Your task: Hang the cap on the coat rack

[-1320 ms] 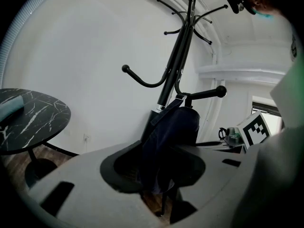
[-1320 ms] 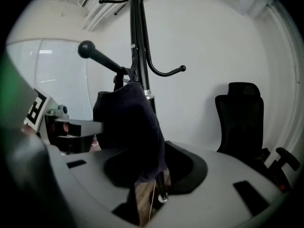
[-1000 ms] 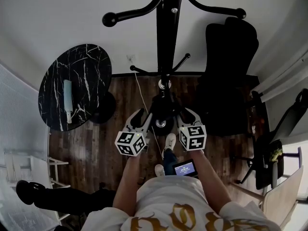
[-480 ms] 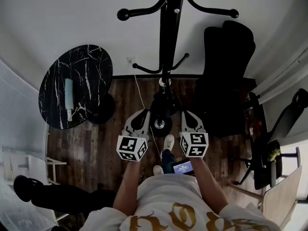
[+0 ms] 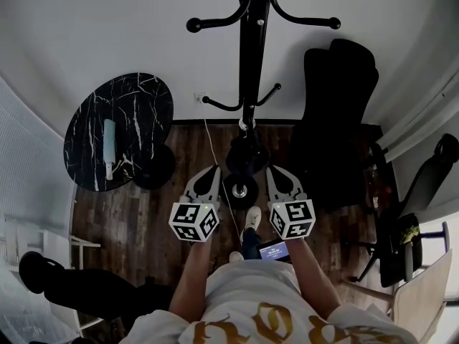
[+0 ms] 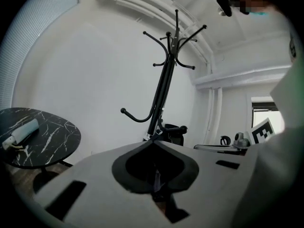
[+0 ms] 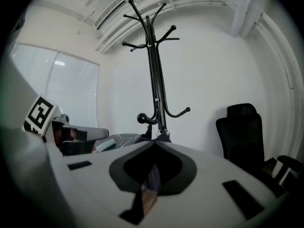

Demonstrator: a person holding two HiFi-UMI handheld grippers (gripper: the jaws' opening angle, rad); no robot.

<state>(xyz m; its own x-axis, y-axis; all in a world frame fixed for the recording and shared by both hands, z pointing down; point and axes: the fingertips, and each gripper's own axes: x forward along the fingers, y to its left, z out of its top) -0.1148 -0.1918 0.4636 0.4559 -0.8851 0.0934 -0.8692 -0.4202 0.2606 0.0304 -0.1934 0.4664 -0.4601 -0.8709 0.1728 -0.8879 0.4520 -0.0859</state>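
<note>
Black fabric cap point(image 5: 247, 155): held up between both tools, at 6 o'clock of the black metal coat rack point(image 5: 249, 63), clear of its hooks. Left tool point(image 5: 216, 170): jaws just closed, clenched on the cap's edge at 8 o'clock. Right tool point(image 5: 273, 170): likewise, at 4 o'clock. Round black marble surface point(image 5: 136, 120): 9 o'clock of the cap.

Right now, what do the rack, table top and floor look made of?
Rack: likely metal with glossy black paint; thin tube pole, curved arms with ball tips, highlights.
Table top: black marble or a marble-look slab; white veins, polished.
Floor: dark wood planks or laminate; board seams and grain, low sheen.
</note>
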